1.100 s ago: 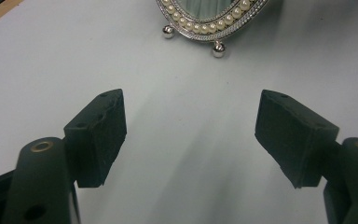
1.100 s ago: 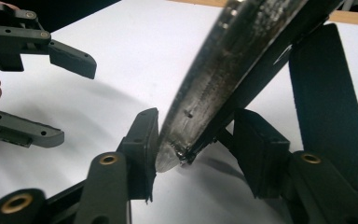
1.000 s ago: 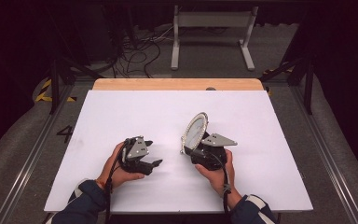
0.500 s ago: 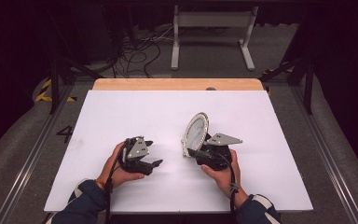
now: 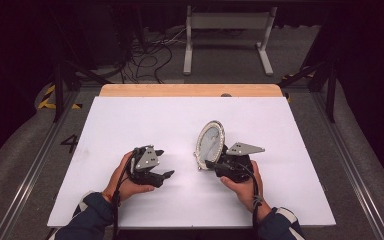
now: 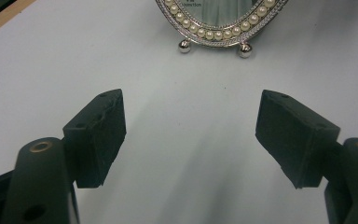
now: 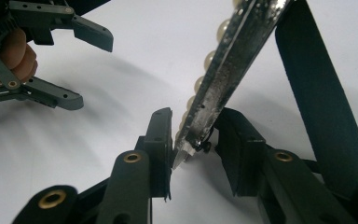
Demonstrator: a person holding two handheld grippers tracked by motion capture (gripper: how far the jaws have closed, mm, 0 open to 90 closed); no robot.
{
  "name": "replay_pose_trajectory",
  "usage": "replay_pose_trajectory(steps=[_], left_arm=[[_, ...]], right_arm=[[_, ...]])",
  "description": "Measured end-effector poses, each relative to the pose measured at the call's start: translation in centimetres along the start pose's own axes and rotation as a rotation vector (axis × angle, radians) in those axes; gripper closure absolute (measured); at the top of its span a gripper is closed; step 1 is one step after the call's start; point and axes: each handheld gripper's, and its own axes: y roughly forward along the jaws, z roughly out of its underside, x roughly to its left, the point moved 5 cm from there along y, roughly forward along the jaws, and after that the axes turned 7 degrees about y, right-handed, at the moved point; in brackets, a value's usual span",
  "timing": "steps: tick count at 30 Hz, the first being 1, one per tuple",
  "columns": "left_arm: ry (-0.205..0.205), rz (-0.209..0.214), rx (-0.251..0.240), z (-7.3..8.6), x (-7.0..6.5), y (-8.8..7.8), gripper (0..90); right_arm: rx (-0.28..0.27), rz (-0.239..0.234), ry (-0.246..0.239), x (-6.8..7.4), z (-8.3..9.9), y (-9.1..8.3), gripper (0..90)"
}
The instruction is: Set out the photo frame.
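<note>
The oval pearl-rimmed silver picture frame [image 5: 210,145] now stands more upright; the right hand-held gripper [image 7: 193,149], its jaws just closing, clamps its rigid, fragile lower edge; the left hand-held gripper [image 6: 191,135] gapes.

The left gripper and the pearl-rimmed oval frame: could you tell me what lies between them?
Nothing: in the left gripper view, only bare white table lies between the open left gripper and the oval frame.

Silver, pearl-edged oval frame [image 5: 210,144] on white table [image 5: 130,125]; black tools.
</note>
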Motion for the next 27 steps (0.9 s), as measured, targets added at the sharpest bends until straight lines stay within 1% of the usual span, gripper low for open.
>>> replay_pose_trajectory(steps=[5,7,9,11,13,16,21,25,27], left_arm=[[0.003,0.003,0.002,0.0,0.0,0.1,24.7],[0.005,0.009,0.000,0.0,-0.1,0.1,24.3],[0.008,0.012,-0.001,-0.1,-0.2,0.2,24.1],[0.007,0.013,0.000,-0.1,-0.2,0.2,23.9],[0.014,0.016,0.005,-0.1,-0.2,0.3,23.7],[0.013,0.018,0.006,-0.1,-0.3,0.3,23.6],[0.013,0.019,0.007,-0.1,-0.3,0.4,23.5],[0.018,0.023,0.013,-0.1,-0.4,0.5,23.2],[0.019,0.023,0.014,-0.1,-0.4,0.5,23.2]], right_arm=[[-0.007,0.010,0.002,0.0,0.0,0.1,64.6],[-0.004,0.019,0.006,0.1,0.1,0.3,60.3],[-0.002,0.028,0.012,0.1,0.3,0.8,55.7],[0.000,0.045,0.008,0.1,0.5,1.2,54.9],[0.001,0.045,0.009,0.1,0.6,1.7,54.6],[-0.001,0.047,0.011,0.2,0.7,2.0,56.3],[-0.002,0.048,0.004,0.1,0.8,2.3,62.9],[0.004,0.038,0.005,0.0,0.8,2.3,63.5],[0.010,0.023,0.004,-0.1,0.8,2.2,65.7]])
